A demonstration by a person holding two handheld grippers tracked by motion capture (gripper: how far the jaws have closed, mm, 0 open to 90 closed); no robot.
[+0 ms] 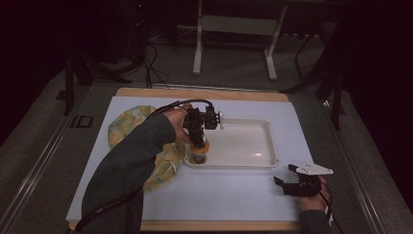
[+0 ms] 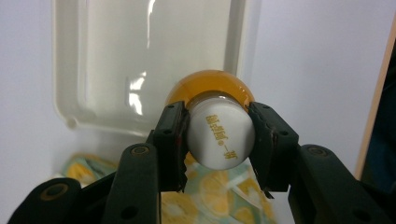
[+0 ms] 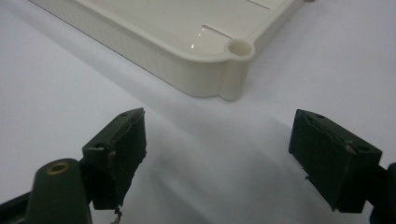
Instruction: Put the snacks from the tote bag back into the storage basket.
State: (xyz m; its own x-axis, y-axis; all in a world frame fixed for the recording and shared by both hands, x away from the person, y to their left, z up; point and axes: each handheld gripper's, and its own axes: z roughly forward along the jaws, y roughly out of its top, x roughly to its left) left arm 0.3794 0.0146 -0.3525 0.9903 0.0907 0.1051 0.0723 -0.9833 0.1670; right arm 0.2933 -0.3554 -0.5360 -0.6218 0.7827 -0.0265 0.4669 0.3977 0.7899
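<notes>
While clamped, left tool [image 2: 218, 140] grips white bottle [image 2: 220, 136] over tray [image 2: 65, 70].

Grey sleeves; black cabled left gripper [image 1: 198, 146]; right gripper [image 1: 285, 174] bears a grey plate.

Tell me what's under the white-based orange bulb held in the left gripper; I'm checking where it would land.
Below the white-based orange bulb in the left gripper lies the cream plastic tray, near its corner; the yellow lemon-print cloth lies beside it. The spot directly beneath is hidden.

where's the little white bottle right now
The bottle is clamped in the left gripper, over the tray's near left corner, beside the yellow cloth.
</notes>
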